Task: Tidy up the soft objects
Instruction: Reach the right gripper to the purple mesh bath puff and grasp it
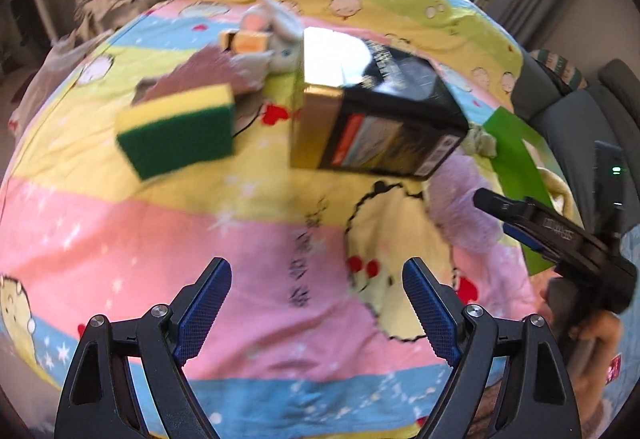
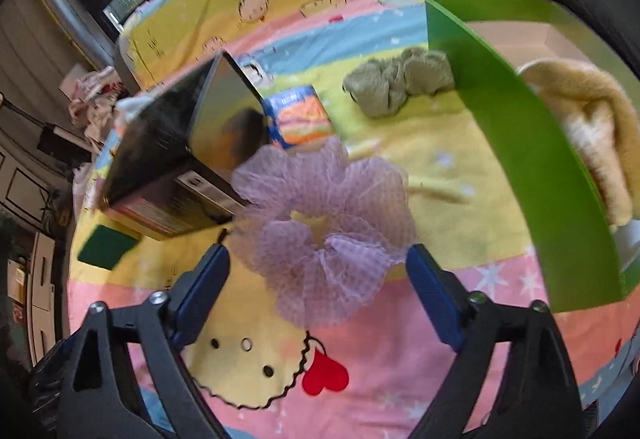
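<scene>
Your left gripper (image 1: 316,303) hangs over the pink band of the cartoon-print bedspread (image 1: 240,239), its jaws spread wide with nothing between them. At the left of its view a yellow-and-green sponge (image 1: 178,129) lies flat on the cover. Just behind it is a brownish cloth (image 1: 200,73), and beyond that a grey plush toy (image 1: 276,39) with a small orange-and-white box (image 1: 246,41) against it. In the middle of that view stands a black-and-gold carton (image 1: 376,107), tilted. To its right a lilac scrunchie (image 1: 464,199) lies on the bed, with your right gripper reaching in above it from the right edge.

In the right wrist view, that same carton (image 2: 180,167) sits at the left, with the sponge (image 2: 106,247) in front of it and a small blue packet (image 2: 300,117) behind it. The scrunchie (image 2: 324,231) lies in the centre, touching the carton's near corner. Your right gripper (image 2: 318,295) is poised over it, jaws apart, one either side of its near edge; the pads do not press on it. Farther back lies a grey-green scrunchie (image 2: 396,85), right beside the wall of a green box (image 2: 532,159). Inside that box, at the far right, rests a yellow fleecy cloth (image 2: 592,119).
</scene>
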`<state>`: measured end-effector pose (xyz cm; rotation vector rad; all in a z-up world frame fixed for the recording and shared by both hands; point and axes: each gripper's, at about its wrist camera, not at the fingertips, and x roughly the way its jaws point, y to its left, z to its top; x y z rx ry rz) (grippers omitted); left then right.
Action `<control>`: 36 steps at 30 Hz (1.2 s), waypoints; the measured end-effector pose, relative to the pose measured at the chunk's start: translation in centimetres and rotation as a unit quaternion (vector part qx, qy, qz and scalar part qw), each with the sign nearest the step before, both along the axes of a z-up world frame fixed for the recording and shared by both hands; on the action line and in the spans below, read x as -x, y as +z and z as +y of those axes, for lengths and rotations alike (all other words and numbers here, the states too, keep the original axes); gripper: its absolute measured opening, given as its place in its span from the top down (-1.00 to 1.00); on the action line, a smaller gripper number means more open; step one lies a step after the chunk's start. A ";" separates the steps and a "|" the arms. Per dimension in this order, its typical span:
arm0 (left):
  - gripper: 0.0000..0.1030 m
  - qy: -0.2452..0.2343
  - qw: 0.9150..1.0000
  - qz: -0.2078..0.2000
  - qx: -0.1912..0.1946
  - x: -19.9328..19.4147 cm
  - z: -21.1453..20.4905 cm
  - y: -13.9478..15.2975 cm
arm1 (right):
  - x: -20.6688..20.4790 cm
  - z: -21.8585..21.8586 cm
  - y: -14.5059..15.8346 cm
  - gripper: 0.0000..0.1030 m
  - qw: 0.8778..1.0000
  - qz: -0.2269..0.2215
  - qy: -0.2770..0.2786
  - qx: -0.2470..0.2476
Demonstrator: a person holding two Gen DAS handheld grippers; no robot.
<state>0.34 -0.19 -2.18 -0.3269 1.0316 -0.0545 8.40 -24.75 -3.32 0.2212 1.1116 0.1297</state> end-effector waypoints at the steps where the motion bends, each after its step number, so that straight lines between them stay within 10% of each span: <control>1: -0.71 0.004 1.000 0.002 0.001 0.2 0.4 -0.2 | -0.3 0.2 -0.8 -0.46 1.000 0.006 0.001 0.007; 5: -0.71 0.014 1.000 0.003 -0.001 0.4 1.4 -0.7 | -0.7 0.6 -2.5 0.52 0.999 0.020 -0.001 0.036; 8: -0.70 0.021 1.000 0.004 0.007 0.4 2.0 -0.9 | -0.3 0.5 -2.3 0.75 1.000 0.011 0.007 0.023; 19: -0.70 0.037 0.999 -0.005 -0.012 0.4 2.3 -0.7 | 5.9 3.7 3.2 0.76 0.987 -0.026 0.150 -0.059; 25: -0.70 0.033 0.999 -0.003 -0.012 0.4 2.2 -0.9 | 6.1 5.9 1.6 0.37 0.981 -0.003 0.186 -0.058; 27: -0.70 0.029 1.000 -0.003 -0.011 0.4 2.0 -0.9 | 5.4 5.6 1.0 -0.39 0.984 0.008 0.170 -0.053; 36: -0.70 -0.008 1.000 -0.005 0.006 0.1 -0.5 -1.3 | 4.5 2.3 2.7 -0.55 0.990 -0.006 0.099 -0.103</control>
